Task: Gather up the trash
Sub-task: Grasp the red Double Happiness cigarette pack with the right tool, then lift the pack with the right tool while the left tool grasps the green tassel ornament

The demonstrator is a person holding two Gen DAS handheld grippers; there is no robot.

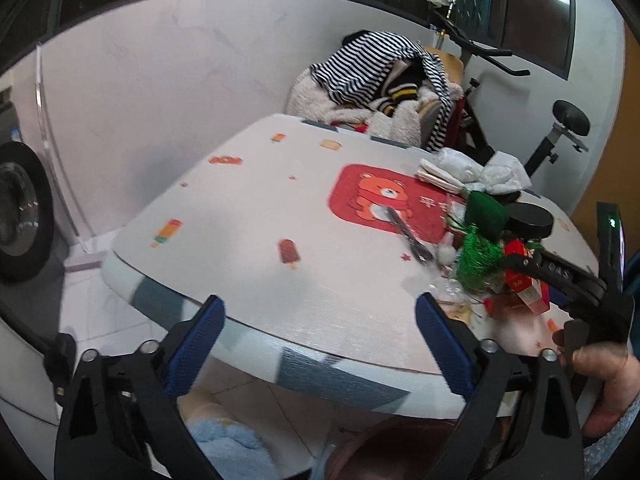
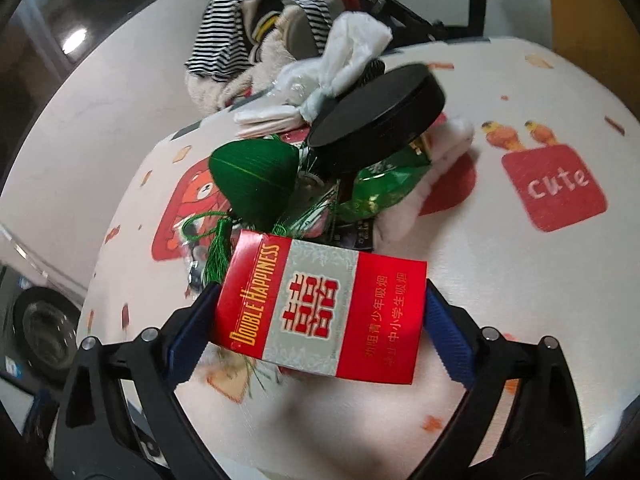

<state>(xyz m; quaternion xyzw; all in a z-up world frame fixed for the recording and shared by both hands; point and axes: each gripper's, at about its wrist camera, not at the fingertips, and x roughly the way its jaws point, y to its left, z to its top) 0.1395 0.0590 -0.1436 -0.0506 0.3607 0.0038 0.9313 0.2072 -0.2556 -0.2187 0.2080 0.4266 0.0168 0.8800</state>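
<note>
Left gripper (image 1: 320, 344): held over the near edge of the table; the blue-padded fingers are spread wide apart, and nothing is seen between them.
Right gripper (image 2: 320, 324): closed on a red cigarette pack (image 2: 320, 306); a blue finger pad is seen against each short end of the pack.
Cigarette pack: marked "Double Happiness", with a grey band across the middle; held crosswise between the fingers, over the near side of the litter pile. In the left wrist view it is seen at the right of the table (image 1: 524, 284).
Litter pile: located on the table just beyond the pack. A black round lid (image 2: 380, 116) is tilted on top; a green pyramid-shaped ornament (image 2: 256, 180) with a green tassel (image 2: 218, 250) lies to its left; a crumpled green foil wrapper (image 2: 384, 184) lies under the lid; white crumpled tissue (image 2: 344, 56) lies behind.
Table (image 1: 248, 216): covered by a white cloth printed with ice lollies and a red bear panel.
Metal utensil (image 1: 408, 236): lying on the bear panel, apart from the pile.
Background: striped clothing (image 1: 376, 64) is heaped on a chair behind the table.
</note>
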